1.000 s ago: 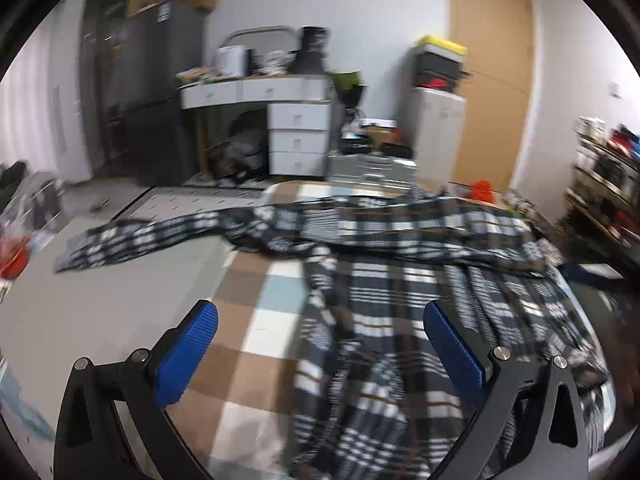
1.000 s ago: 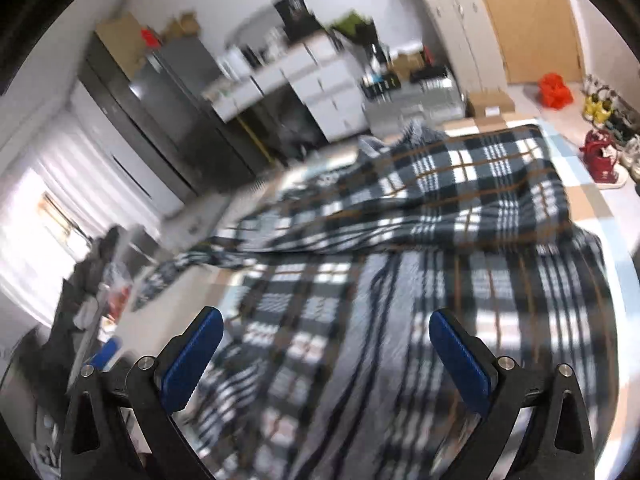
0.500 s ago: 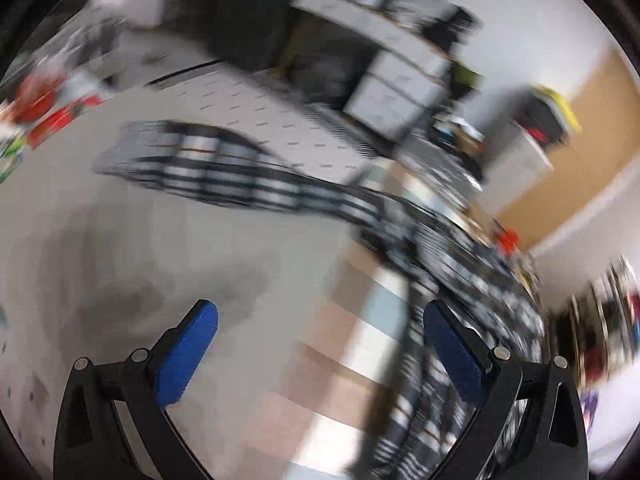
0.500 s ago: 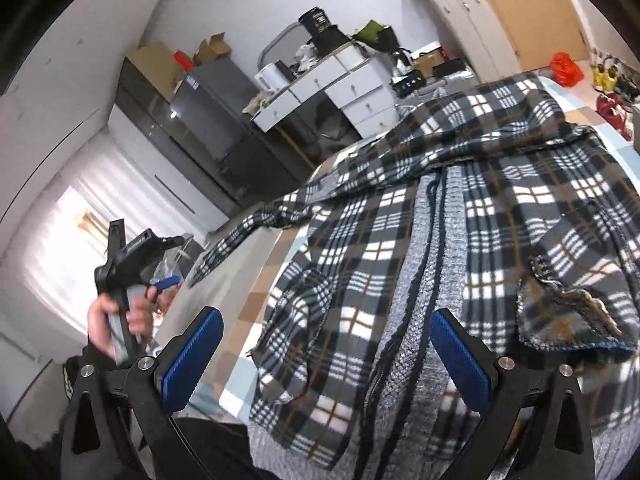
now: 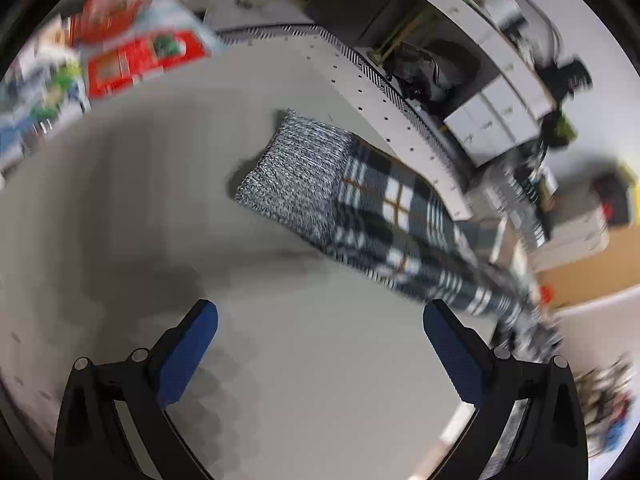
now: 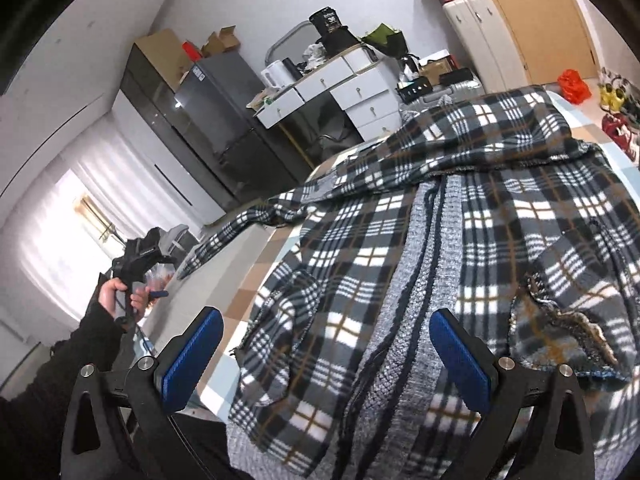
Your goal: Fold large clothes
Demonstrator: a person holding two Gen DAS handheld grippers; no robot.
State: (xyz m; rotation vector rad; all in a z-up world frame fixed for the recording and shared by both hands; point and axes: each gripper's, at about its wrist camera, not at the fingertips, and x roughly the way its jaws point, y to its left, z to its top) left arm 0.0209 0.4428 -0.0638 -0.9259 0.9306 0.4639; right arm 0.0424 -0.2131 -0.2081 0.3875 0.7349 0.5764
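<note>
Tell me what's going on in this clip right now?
A person holding a tool in each hand is starting to fold a plaid jacket spread on a bed. The left tool, open, points at the outstretched sleeve's knit cuff. The right tool, open, hovers over the jacket's front. Neither grips anything.

Blurred packages (image 5: 132, 56); plaid jacket (image 6: 460, 260) hem beyond frame edge.

White desk with drawers (image 6: 340, 88), cluttered top: white kettle (image 6: 274, 74), black bucket-like container (image 6: 330, 24). Dark fridge (image 6: 224, 108) to its left, cardboard boxes (image 6: 218, 42) above. White cabinet (image 6: 486, 36) beside wooden door (image 6: 548, 16). Red bag (image 6: 574, 85) on floor. Red packets (image 5: 136, 60), blurred.
</note>
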